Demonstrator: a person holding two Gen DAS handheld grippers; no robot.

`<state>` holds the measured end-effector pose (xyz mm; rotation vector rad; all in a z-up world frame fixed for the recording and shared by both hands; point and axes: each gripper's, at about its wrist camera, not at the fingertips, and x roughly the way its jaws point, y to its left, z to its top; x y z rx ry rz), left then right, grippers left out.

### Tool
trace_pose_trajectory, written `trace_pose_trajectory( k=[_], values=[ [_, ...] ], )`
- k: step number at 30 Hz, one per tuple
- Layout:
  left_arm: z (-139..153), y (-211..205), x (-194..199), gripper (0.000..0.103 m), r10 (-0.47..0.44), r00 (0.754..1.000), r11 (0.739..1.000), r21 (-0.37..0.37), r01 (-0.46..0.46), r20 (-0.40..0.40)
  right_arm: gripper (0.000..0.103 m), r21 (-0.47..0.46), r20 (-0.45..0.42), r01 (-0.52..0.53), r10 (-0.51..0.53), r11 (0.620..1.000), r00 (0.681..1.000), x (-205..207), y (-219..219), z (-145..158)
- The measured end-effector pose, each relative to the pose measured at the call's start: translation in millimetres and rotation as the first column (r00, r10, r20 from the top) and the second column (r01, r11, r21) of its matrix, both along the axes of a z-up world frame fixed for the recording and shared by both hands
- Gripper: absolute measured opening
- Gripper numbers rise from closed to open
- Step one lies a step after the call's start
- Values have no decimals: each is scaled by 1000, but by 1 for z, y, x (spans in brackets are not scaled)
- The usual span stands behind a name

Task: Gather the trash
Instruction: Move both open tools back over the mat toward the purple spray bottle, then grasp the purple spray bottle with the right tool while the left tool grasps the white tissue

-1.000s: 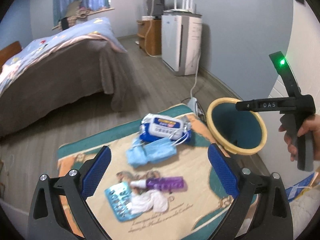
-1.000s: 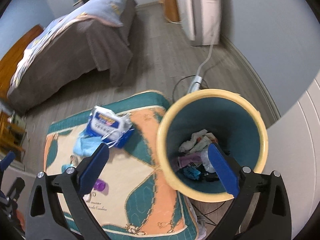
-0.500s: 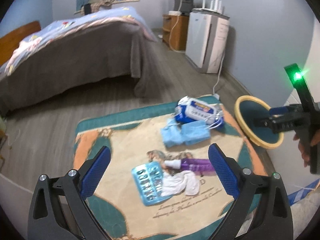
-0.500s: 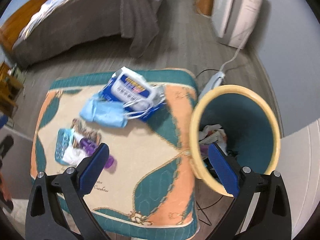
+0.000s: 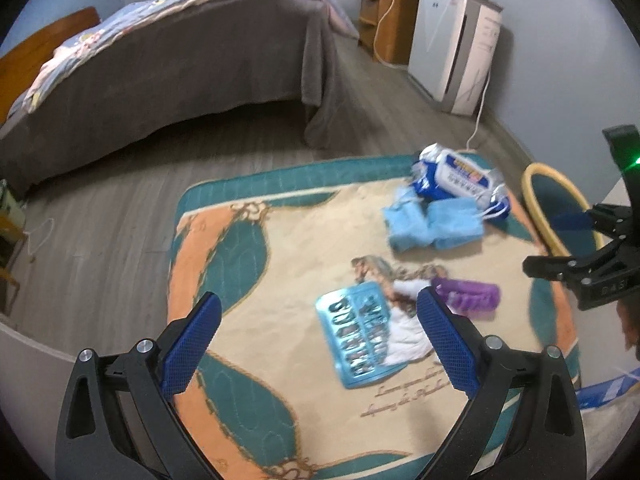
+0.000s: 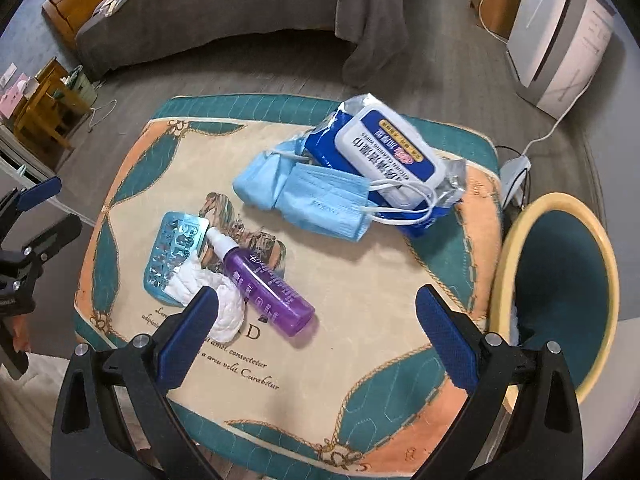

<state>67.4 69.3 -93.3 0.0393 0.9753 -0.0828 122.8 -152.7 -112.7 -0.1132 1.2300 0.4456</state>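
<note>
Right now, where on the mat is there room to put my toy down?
The patterned cloth mat is bare between the purple spray bottle and the yellow-rimmed bin, and along its near edge. It is crowded where the blue face masks meet the wet-wipes pack.

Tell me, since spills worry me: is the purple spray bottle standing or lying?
Lying: the purple spray bottle rests on its side across the tissue.

1. We see the left gripper (image 5: pixel 318 334): black angular arms, blue textured finger pads (image 5: pixel 192 344), silver screws.
2. The right gripper (image 6: pixel 316 338) looks alike.
3. From the left wrist view, its black body bears "DAS" lettering and a green light (image 5: pixel 630 165).
</note>
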Motion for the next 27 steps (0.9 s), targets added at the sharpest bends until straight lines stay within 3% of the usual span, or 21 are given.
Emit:
trace_pose_trajectory(
  k=[5,10,16,21,27],
  values=[
    [-11,3,8,97,0,999,1000,4,0,-52,97,-17,-29,-25,25,1000,999,0,10,-15],
    [-16,7,10,97,8,996,1000,9,-7,-83,86,-84,-38,-77,74,993,997,-2,26,-32],
    [-20,9,10,97,20,994,1000,25,-17,-103,68,-102,-39,-131,128,986,991,0,50,-49],
    [-19,11,10,97,18,995,1000,15,-17,-101,59,-129,-23,-194,193,973,981,0,70,-57],
    [-21,15,11,97,30,994,1000,3,-30,-109,57,-155,-45,-205,201,966,979,4,84,-74]
  ],
)
